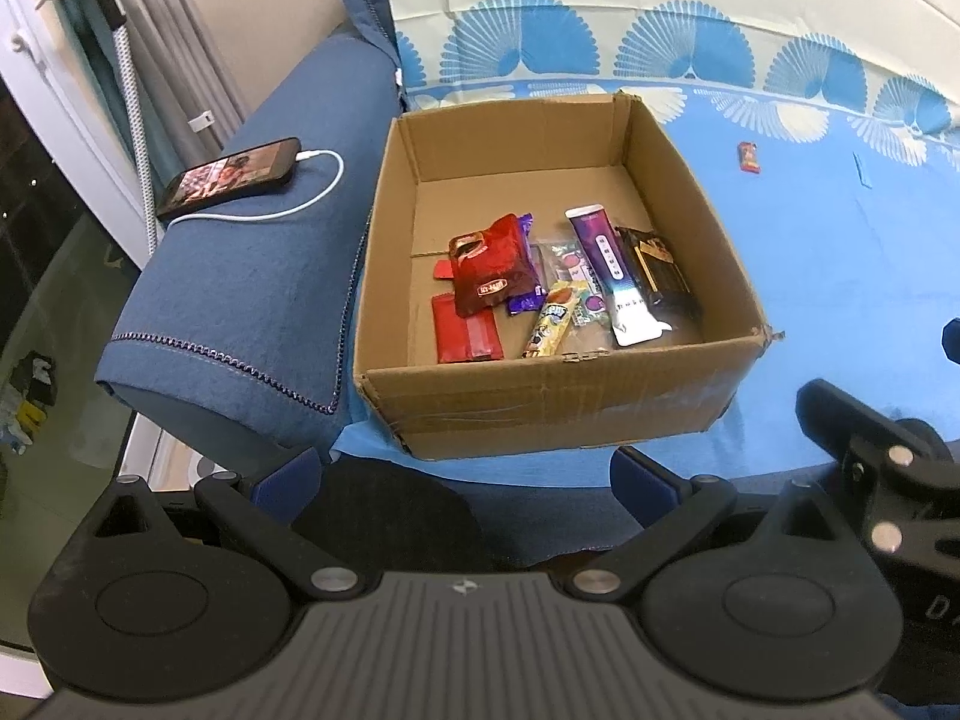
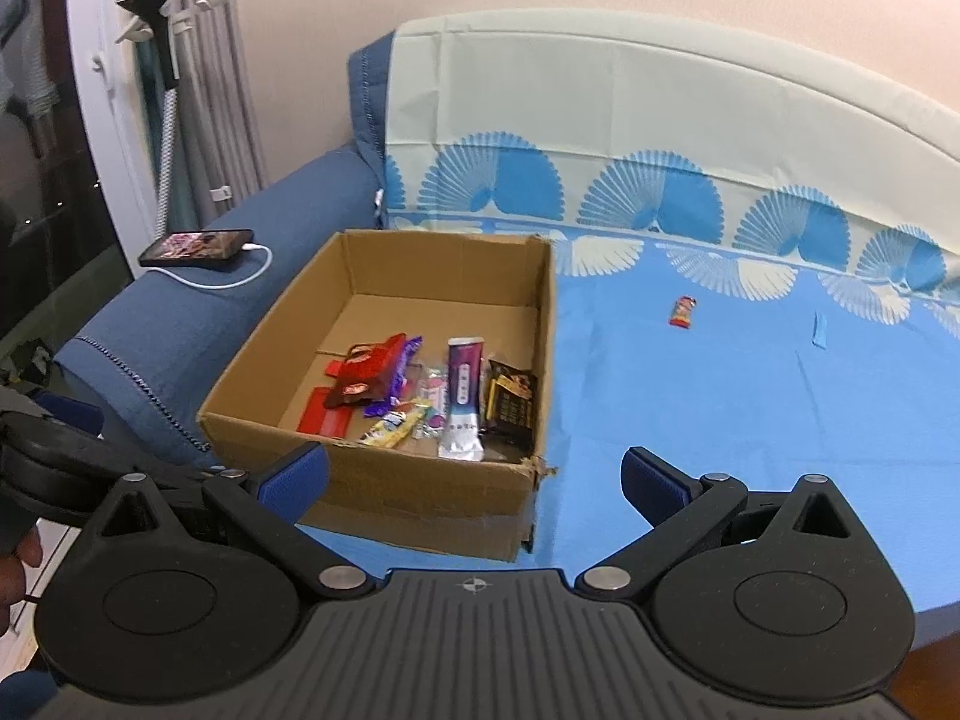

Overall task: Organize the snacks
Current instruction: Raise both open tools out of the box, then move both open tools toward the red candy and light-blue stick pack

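box (image 2: 384, 480) top open | walls ring snacks (image 2: 420, 402) | sheet (image 2: 720, 420) right: open room

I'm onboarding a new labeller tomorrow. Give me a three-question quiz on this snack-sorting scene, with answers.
1. True or false: both tongs, left and right, are open and empty.
2. Which snack lies outside the cardboard box? A) red-and-yellow wrapped snack B) purple-and-white packet C) dark brown packet
3. Fill in: the phone on the sofa arm is plugged into a white ____.

Key: 1 true; 2 A; 3 cable.
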Demonstrator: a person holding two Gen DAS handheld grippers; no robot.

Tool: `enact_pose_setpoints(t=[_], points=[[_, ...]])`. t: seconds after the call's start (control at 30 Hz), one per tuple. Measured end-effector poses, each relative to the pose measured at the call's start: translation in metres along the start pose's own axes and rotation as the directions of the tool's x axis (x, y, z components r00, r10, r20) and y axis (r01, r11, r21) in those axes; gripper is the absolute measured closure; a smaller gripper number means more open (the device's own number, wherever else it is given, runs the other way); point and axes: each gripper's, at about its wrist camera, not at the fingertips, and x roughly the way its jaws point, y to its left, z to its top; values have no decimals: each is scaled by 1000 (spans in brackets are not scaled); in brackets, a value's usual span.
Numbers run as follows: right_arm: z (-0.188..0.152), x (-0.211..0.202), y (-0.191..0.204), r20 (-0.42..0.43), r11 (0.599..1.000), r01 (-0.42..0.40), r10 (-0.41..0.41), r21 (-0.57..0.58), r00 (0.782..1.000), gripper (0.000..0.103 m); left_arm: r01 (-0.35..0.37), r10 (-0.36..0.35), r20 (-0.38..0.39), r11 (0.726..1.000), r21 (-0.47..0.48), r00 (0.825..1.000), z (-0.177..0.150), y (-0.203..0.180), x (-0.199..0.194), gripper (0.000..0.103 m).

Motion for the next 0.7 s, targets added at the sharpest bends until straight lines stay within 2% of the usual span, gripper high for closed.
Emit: enact_pose_setpoints(t=[0.3,0.5,0.7], points=[[-2,10,-34,-4,995,31,-31,90,1000,0,-4,5,-5,999,54,1000,19,-21,2,0],[-6,16,-75,-3,983,116,-116,141,993,0,11,-12,2,994,108,1000,45,-49,7,0],[-12,24,-128,-17,965,200,-200,170,980,0,64,-67,9,980,186,998,81,-100,17,0]])
